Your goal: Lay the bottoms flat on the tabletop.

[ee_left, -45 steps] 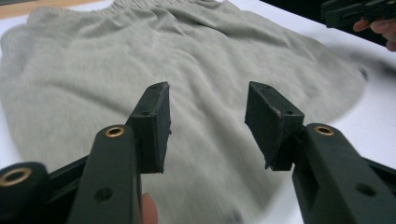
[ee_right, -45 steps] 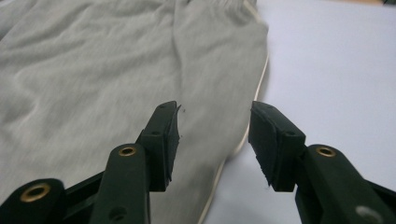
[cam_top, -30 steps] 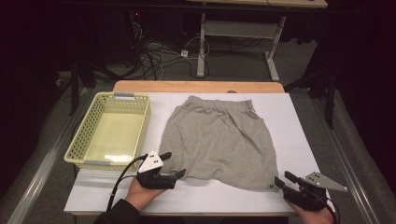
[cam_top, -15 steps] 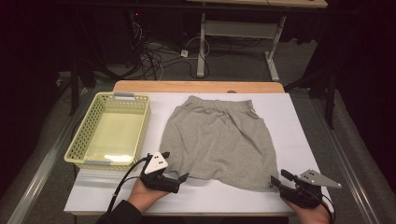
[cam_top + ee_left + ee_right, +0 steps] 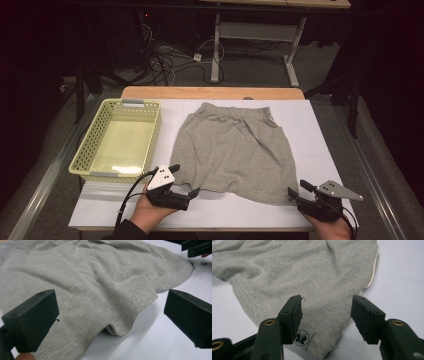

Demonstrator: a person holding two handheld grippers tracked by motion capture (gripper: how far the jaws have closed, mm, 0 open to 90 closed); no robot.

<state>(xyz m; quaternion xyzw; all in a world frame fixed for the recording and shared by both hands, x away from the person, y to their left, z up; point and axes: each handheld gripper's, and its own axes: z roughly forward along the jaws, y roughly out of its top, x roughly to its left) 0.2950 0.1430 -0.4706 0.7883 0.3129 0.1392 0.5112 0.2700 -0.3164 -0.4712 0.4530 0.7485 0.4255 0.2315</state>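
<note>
Grey skirt (image 5: 234, 150) lies flat on the white board (image 5: 320, 130). Left gripper (image 5: 184, 181) spread wide at the hem; right gripper (image 5: 295, 191), jaws just opening, straddles the labelled corner unpinched.

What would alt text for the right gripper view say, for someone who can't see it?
Two black jaws of the right gripper stand open over the corner of a grey skirt lying on a white table. A small butterfly label sits at the hem between them.

**Bystanders around the white board**

A pale yellow plastic lattice basket (image 5: 119, 145) is set at the left edge of the white board (image 5: 320, 135). Beyond the board, a wooden tabletop strip (image 5: 212, 92), tangled cables (image 5: 167, 57) and a metal desk frame (image 5: 252, 32) are seen.
</note>
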